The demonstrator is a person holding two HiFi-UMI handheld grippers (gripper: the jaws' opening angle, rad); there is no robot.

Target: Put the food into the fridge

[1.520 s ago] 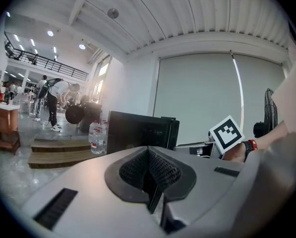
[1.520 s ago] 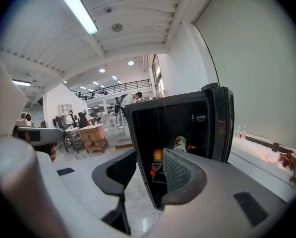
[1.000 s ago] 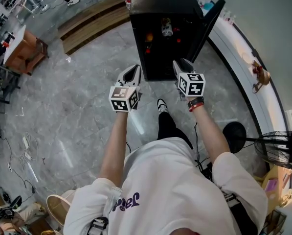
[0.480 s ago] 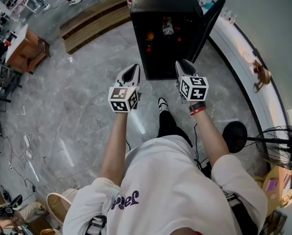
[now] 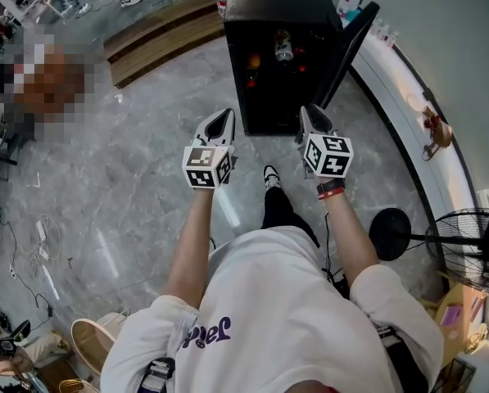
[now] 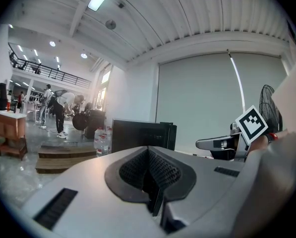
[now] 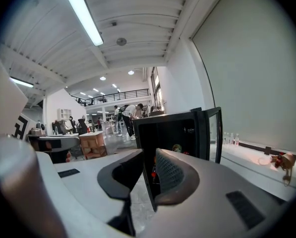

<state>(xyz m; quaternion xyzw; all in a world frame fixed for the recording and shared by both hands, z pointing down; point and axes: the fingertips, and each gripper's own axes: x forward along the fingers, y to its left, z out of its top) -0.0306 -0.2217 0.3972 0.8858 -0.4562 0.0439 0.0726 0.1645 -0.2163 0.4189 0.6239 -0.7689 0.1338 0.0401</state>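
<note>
A black fridge point(image 5: 281, 23) stands on the floor ahead with its door point(image 5: 348, 46) swung open to the right. Inside it I see a can point(image 5: 282, 47), an orange item point(image 5: 253, 60) and small red items point(image 5: 248, 80). My left gripper point(image 5: 223, 115) is held in front of the fridge's left edge, its jaws point(image 6: 148, 155) shut with nothing in them. My right gripper point(image 5: 310, 110) points at the fridge's open front. Its jaws point(image 7: 148, 155) have just been closing and keep a narrow gap with nothing between them. Through the gap the fridge point(image 7: 172, 133) shows.
A white ledge point(image 5: 408, 80) curves along the right wall with a small brown toy point(image 5: 435, 129) on it. A fan point(image 5: 473, 248) and a black round base point(image 5: 391, 221) stand at the right. A wooden platform point(image 5: 158, 31) lies left of the fridge. Cables point(image 5: 43, 244) trail at the far left.
My right gripper has edged a little to the right in front of the fridge. The left gripper has shifted only slightly. The fridge door stays open.
</note>
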